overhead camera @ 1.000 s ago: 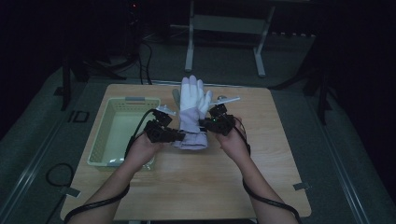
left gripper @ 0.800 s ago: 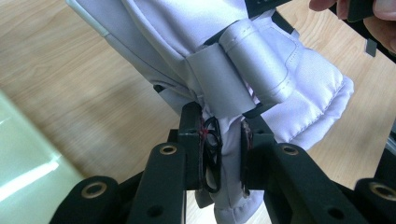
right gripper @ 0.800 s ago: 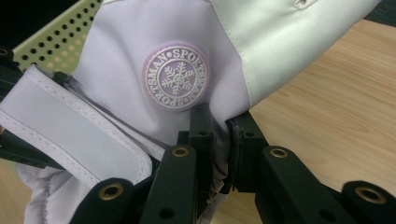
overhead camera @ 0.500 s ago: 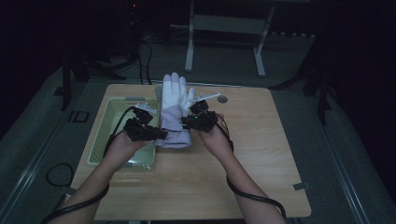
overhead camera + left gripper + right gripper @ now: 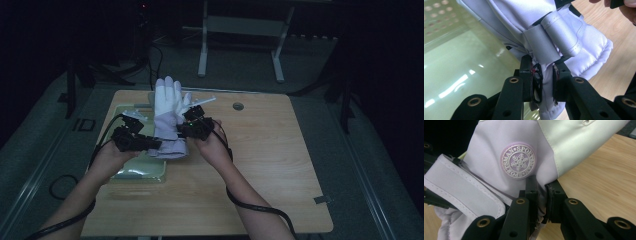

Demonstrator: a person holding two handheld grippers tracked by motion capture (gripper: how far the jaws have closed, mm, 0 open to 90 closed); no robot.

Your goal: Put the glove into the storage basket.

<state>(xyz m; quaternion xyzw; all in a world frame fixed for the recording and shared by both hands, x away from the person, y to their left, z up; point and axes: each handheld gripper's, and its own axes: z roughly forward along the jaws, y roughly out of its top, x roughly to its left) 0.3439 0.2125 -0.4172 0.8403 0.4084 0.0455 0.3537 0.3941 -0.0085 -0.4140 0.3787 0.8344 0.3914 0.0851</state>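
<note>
A white and pale lilac ski glove [image 5: 169,116] hangs in the air between both grippers, fingers pointing away from the person. My left gripper [image 5: 150,144] is shut on the glove's cuff [image 5: 546,75] at its left side, next to the grey wrist strap [image 5: 559,37]. My right gripper [image 5: 181,133] is shut on the cuff's right side, just below a round snowflake badge [image 5: 518,161]. The glove is held over the right part of a pale green tray [image 5: 142,170], whose bottom [image 5: 461,75] shows below it in the left gripper view.
The wooden table [image 5: 260,165] stretches out to the right of the hands, with a round hole [image 5: 238,106] near its far edge. A white thin object [image 5: 206,101] lies behind the glove. Cables trail from both grippers. Dark floor and a metal stand [image 5: 240,30] lie beyond.
Both grippers have carried the glove to the left, from the table's middle to above the green tray. The grip on the cuff is unchanged.
</note>
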